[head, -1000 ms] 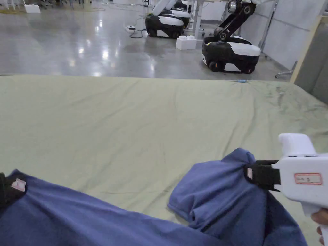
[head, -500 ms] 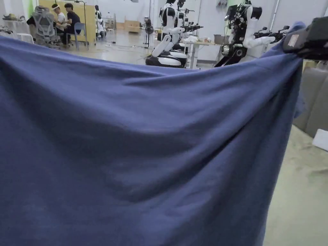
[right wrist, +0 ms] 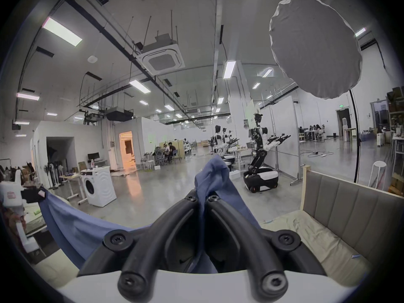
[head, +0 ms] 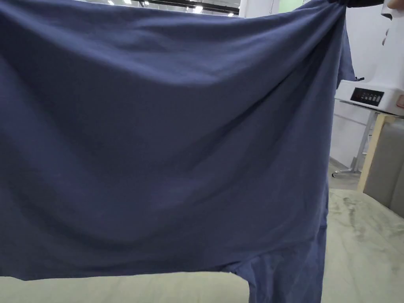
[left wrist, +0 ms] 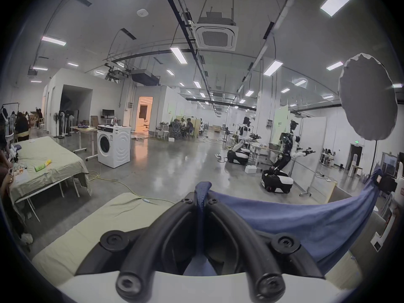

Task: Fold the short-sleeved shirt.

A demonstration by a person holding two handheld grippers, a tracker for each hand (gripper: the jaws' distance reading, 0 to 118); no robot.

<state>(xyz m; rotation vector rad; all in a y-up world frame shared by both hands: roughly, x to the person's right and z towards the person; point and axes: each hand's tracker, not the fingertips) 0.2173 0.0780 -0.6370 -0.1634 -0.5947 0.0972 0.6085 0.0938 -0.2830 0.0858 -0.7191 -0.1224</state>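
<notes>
Shirt [head: 165, 138]: blue, held up spread above the green tabletop [head: 367, 244] (one sleeve dangling)
Left gripper [left wrist: 200, 200]: jaws pinching one top corner
Right gripper [right wrist: 202, 197]: jaws pinching the other

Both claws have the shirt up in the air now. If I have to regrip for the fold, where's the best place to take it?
Judging by how the shirt hangs, keep to its top edge. The left claw and right claw each pinch a bunched top corner, and the cloth sags between them. I'd regrip one claw at a time, coming from above, just inboard of the corner where the edge is taut. The loose lower hem would likely slip.
</notes>
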